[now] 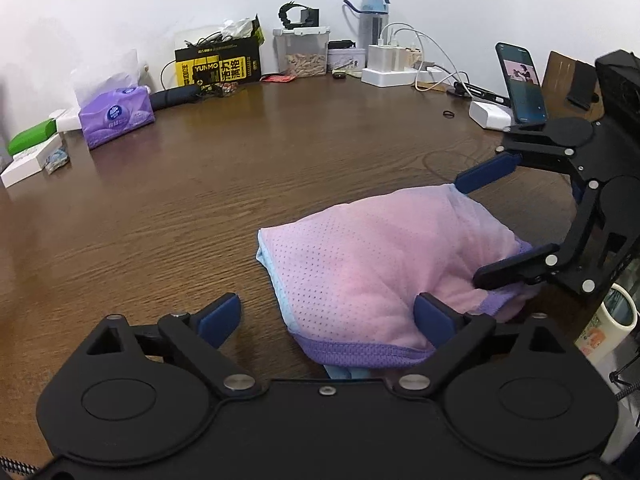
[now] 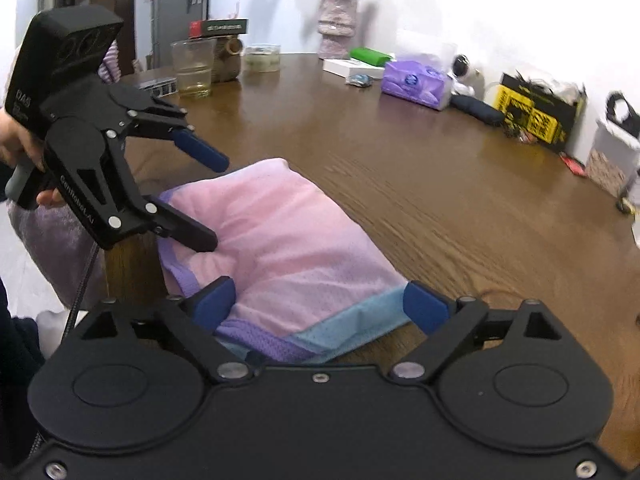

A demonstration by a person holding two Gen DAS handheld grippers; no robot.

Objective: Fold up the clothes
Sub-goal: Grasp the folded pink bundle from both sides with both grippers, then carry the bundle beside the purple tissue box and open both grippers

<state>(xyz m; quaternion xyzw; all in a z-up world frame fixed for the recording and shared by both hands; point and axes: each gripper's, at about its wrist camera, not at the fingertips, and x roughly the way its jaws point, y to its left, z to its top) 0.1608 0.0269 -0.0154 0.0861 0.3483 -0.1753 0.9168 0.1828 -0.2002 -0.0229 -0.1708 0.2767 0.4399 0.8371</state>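
A pink mesh garment with purple and light-blue trim lies folded in a puffy bundle on the brown wooden table; it also shows in the right wrist view. My left gripper is open, its blue fingertips on either side of the bundle's near purple hem, and it shows in the right wrist view. My right gripper is open over the blue-trimmed end and shows in the left wrist view, its jaws spread around the garment's right side.
A purple tissue pack, a yellow-black box, a clear container, chargers and a phone on a stand line the far edge. A mug stands at the right. A glass and vase stand farther off.
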